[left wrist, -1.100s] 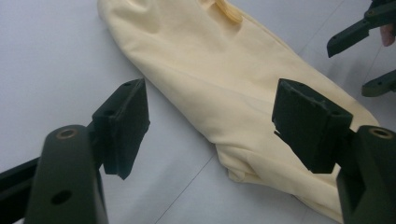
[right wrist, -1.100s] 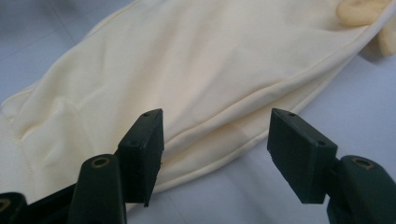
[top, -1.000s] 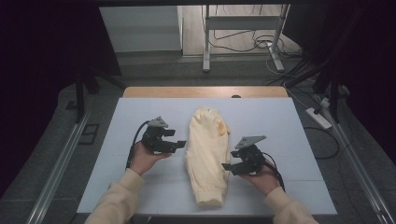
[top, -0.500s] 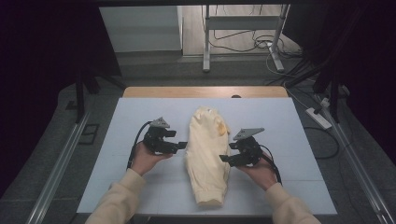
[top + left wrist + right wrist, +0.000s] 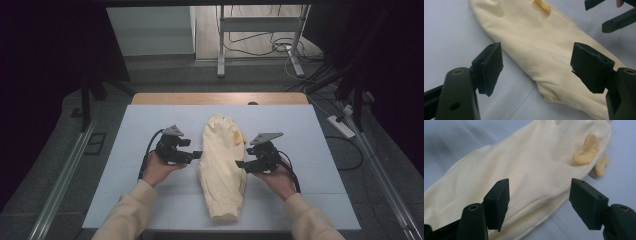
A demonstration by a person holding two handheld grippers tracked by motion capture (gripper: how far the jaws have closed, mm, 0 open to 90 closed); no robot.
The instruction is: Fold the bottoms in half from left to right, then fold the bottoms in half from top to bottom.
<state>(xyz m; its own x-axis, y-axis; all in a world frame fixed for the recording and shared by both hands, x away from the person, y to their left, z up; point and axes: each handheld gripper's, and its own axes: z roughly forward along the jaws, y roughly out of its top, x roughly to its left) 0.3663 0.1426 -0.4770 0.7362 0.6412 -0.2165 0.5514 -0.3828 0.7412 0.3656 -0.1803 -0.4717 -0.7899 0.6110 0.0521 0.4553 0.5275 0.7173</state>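
A pale cream-yellow folded cloth garment (image 5: 222,170) lies lengthwise down the middle of the light grey-blue counter (image 5: 320,130), its narrow end toward the person and its wider end toward the far wooden edge. Near that far end a darker yellow drawstring cord (image 5: 587,150) curls on the fabric, with a second loop of it lying on the counter just beside the garment's edge. The left tool (image 5: 196,155) sits at the garment's left side, held in the person's left hand (image 5: 157,170), its black jaws standing wide apart and pointing toward the cloth; in the left gripper view the garment's folded edge runs between the two pads (image 5: 490,66), which do not press on it. The right tool (image 5: 241,164) sits at the garment's right side in the right hand (image 5: 277,180), jaws likewise wide, and in the right gripper view the seamed border of the cloth crosses the gap between them without being pinched. Both forearms wear cream sleeves (image 5: 125,217). A black cable (image 5: 147,150) trails from the left tool.
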